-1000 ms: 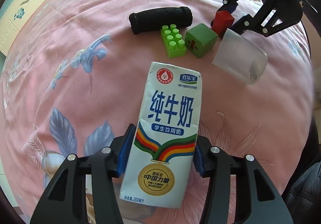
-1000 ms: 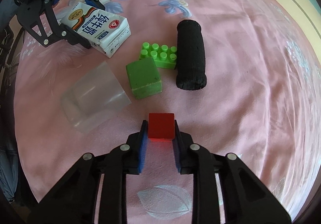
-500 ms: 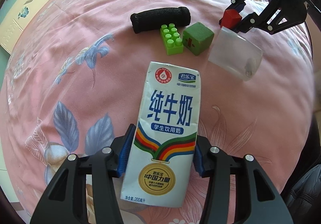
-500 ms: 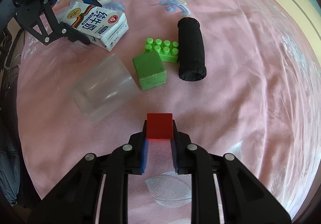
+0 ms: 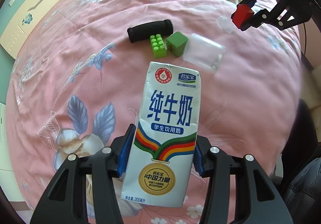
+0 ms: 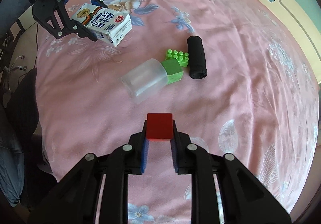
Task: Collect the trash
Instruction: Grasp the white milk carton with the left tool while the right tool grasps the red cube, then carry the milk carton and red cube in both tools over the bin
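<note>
A pink flowered bedspread (image 6: 230,91) fills both views, its edge falling away to dark floor on the left gripper's side; wide bare cloth lies open all round the small cluster at its middle.

The left gripper (image 5: 160,155) is clamped on a milk carton (image 5: 167,129), blue pads pressed to its lower sides — in the right wrist view the carton (image 6: 104,23) sits lifted off the bedspread, well apart from the cluster and near the edge.

A clear cup (image 6: 144,79) lies on its side, the landmark here. Its closed end touches a green cube (image 6: 173,71); just beyond the cube is a studded green brick (image 6: 178,57), and past that a black roll (image 6: 196,59) lying against the brick.

The right gripper (image 6: 159,133) grips a red cube (image 6: 159,126) between its fingertips, on the near side of the cup with open cloth between. In the left wrist view the red cube (image 5: 241,16) hangs clear of the bedspread, beyond the cup (image 5: 203,53).
</note>
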`<state>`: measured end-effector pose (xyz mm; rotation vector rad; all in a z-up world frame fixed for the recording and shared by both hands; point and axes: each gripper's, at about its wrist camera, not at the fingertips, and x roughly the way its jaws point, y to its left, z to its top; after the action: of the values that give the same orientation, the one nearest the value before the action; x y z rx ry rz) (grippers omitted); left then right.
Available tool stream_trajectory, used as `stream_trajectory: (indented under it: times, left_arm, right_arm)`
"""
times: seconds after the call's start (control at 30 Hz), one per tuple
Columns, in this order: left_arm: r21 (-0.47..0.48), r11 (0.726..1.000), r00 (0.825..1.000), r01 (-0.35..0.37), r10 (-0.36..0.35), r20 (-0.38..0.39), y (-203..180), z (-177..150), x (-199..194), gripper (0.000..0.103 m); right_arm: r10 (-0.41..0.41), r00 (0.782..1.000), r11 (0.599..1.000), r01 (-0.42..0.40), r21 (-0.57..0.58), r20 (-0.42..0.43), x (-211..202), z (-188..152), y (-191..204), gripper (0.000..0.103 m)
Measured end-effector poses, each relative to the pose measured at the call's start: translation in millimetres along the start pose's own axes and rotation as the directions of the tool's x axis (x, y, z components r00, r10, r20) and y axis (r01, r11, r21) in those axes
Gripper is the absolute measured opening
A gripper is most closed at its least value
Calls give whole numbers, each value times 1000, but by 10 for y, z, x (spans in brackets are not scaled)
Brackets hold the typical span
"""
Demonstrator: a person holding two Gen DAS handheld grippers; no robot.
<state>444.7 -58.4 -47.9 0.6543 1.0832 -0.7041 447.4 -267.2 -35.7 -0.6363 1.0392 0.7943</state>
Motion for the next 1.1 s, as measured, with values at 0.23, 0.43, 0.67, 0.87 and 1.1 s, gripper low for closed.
stream_trajectory:
  times: [0.23,0.43,0.67,0.87,1.1]
  left_arm:
    - [6,1000,999,-13,13,31,-199,-145,-319,53]
    - [12,1000,998,-26,25,52,-407,-305,-575,53]
    - [33,999,996,-34,31,84,-742,-560,-897,53]
    - [45,998,994,-32,27,110,-1050,-807,-1104,53]
    - [78,997,992,-28,19,125,-1435,-1096,-1272,53]
  right_arm:
    - [-26,999,1000,26,-14,22,-358,-113,368,21]
    - [-52,998,998,53,-29,40,-659,-217,717,21]
    - [-74,995,995,78,-64,62,-986,-316,1213,21]
    - [-84,993,990,93,-102,88,-1204,-416,1724,21]
    - [-84,990,986,99,-132,116,-1367,-558,2234,21]
